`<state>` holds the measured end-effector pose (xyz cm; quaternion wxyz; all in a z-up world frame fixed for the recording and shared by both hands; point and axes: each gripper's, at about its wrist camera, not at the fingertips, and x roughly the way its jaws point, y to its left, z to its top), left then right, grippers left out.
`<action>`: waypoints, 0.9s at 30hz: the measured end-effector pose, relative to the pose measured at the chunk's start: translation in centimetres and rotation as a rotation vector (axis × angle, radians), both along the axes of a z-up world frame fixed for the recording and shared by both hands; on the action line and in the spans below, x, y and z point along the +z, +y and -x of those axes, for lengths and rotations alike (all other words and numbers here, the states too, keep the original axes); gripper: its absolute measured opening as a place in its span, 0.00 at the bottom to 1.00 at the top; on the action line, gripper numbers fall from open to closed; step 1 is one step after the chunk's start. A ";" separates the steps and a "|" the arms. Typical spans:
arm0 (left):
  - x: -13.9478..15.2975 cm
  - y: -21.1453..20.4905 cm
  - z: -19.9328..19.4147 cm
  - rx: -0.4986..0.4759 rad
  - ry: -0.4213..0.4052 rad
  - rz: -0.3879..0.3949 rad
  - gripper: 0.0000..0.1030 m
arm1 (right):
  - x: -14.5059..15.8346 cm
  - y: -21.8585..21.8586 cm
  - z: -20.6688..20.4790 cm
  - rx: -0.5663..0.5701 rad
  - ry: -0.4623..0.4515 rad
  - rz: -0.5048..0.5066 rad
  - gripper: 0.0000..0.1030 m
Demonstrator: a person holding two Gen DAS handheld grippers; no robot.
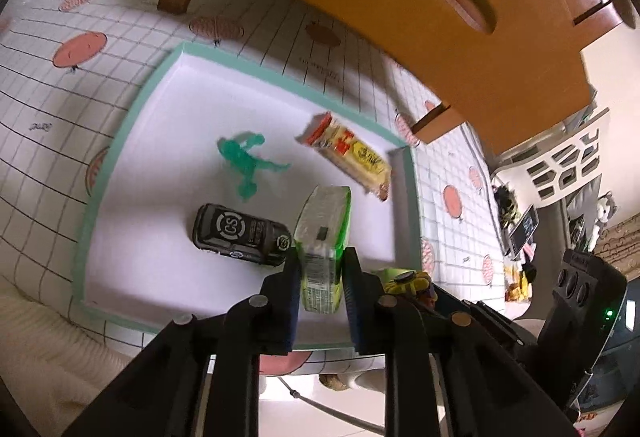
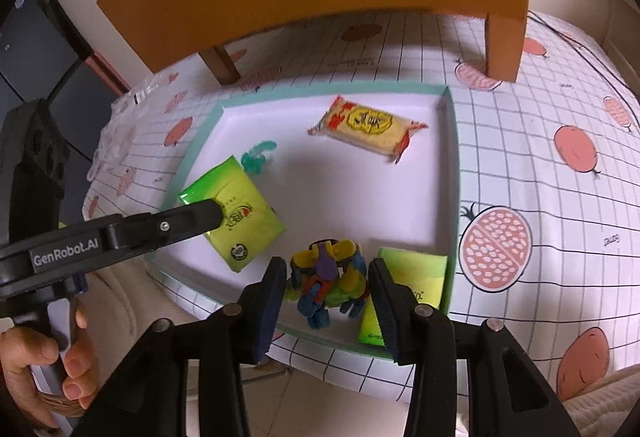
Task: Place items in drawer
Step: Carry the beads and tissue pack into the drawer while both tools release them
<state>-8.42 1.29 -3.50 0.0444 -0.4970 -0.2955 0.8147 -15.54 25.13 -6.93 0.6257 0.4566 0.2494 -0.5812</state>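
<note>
Only your left view shows black toy car (image 1: 240, 237) in tray (image 1: 120, 141), your left gripper (image 1: 320, 277) clamped on green tissue pack (image 1: 322, 233), right gripper (image 2: 326, 293) half-open around toy robot (image 2: 328, 281), contact unclear.

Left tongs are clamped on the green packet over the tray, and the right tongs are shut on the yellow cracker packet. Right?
Not quite. The left tongs do clamp the green packet over the tray, but the right wrist view shows the right tongs around the multicoloured toy robot, not visibly clamped; the yellow cracker packet lies untouched farther back.

Black plastic gripper (image 2: 326, 311) linkages, silver pivot screws, dark blue pads (image 2: 270, 301), white "GenRobot.AI" lettering.
</note>
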 end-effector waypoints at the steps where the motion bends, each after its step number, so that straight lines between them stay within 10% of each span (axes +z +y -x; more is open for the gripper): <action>1: 0.6 -0.1 -0.1 0.006 0.012 -0.004 0.20 | 0.5 0.0 0.0 -0.003 0.004 0.010 0.44; 17: 19.5 -1.4 -0.4 0.021 0.468 0.058 0.20 | 17.7 -1.0 1.3 -0.025 0.042 0.346 0.44; 27: 26.2 -2.8 2.4 0.036 0.571 0.088 0.20 | 26.0 -4.2 1.5 -0.016 0.136 0.454 0.44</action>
